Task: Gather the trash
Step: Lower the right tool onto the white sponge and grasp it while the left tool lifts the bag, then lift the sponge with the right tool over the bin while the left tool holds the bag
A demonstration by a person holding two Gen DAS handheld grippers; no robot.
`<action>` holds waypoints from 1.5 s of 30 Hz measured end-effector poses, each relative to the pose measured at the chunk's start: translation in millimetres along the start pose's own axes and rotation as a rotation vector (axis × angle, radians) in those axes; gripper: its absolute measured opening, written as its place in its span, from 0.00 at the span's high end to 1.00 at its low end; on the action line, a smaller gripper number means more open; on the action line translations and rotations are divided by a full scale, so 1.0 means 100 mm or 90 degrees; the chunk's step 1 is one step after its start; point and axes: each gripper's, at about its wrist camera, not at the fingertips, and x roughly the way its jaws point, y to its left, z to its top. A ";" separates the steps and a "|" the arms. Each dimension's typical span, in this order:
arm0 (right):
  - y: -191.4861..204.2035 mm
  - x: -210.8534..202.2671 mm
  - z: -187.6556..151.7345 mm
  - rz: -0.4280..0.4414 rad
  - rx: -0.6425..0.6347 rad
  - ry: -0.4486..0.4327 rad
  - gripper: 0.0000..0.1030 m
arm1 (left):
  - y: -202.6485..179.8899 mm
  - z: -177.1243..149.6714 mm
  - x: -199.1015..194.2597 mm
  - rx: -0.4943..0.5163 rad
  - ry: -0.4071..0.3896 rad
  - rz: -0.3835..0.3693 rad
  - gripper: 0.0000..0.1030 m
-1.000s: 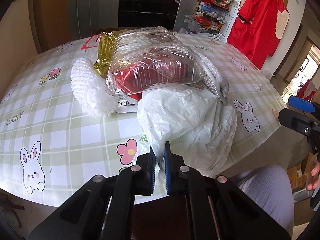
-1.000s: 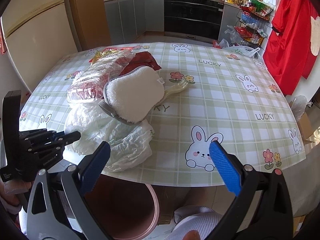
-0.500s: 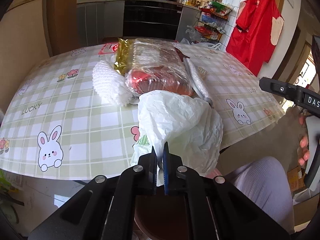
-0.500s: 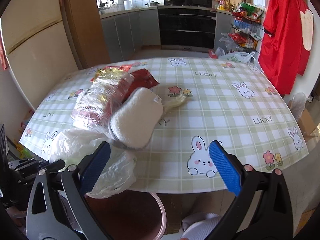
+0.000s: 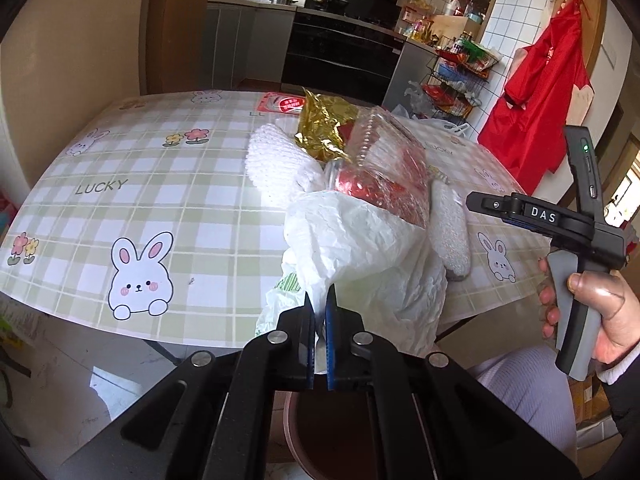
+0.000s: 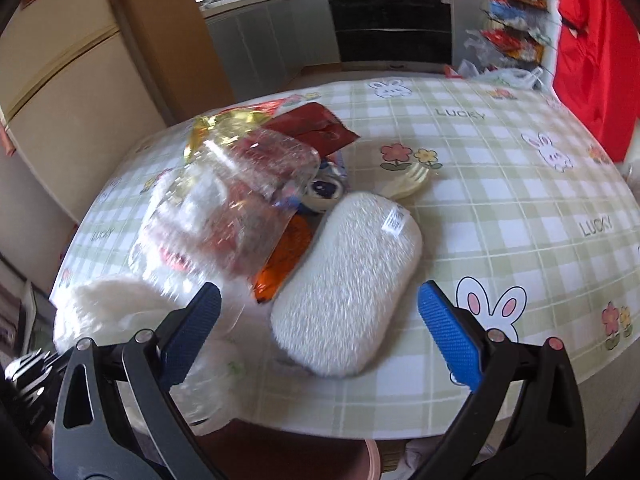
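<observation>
My left gripper is shut on the edge of a white plastic bag that hangs over the table's near edge. The bag drags a pile of trash: a clear plastic tray with red contents, gold foil, and white foam pieces. In the right wrist view the same clear tray is tilted up, beside a white foam pad, an orange wrapper and a red packet. My right gripper is open and empty, just before the foam pad.
A brown bin stands below the table edge, under the left gripper. A plastic fork lies beyond the foam pad. The checked tablecloth spreads to the right. A fridge and kitchen cabinets stand behind.
The left gripper has pulled the white bag back over the table edge, dragging and tilting the trash pile. The right gripper has moved forward over the table toward the foam pad.
</observation>
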 end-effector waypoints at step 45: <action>-0.47 -0.02 -0.04 -0.069 0.101 -0.023 0.26 | 0.46 0.22 -0.49 -0.076 -0.131 0.115 0.96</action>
